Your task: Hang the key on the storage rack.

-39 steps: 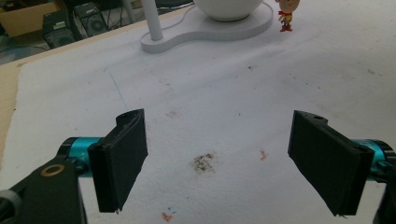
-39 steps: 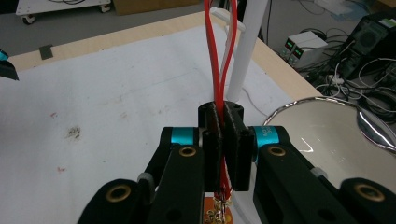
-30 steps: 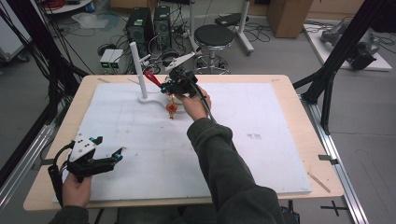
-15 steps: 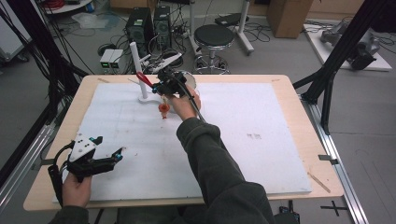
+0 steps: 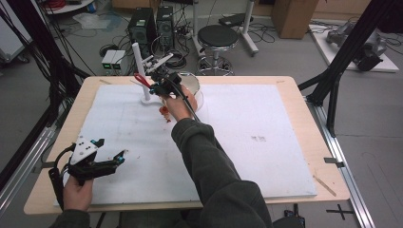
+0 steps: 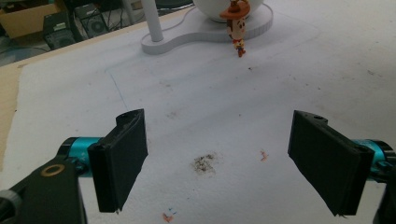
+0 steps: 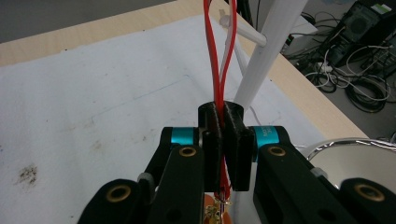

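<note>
Right hand-held gripper [image 7: 223, 144] clamped tight on red loop strap [image 7: 219, 56] with cowboy figure [image 6: 235, 25] dangling, right by white stand [image 5: 142, 76]. Left hand-held gripper [image 6: 224, 163] wide open over table [image 5: 294, 137].

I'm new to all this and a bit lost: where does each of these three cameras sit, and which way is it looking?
High view: above the near table edge, looking forward and down; both forearms, the left gripper and right gripper show.
Left gripper view: rides the left gripper, looking across the white mat between its open jaws.
Right gripper view: rides the right gripper, shut on a red loop, facing the white stand.
Shared: high and left gripper views both show the cowboy figurine hanging from the loop.
</note>
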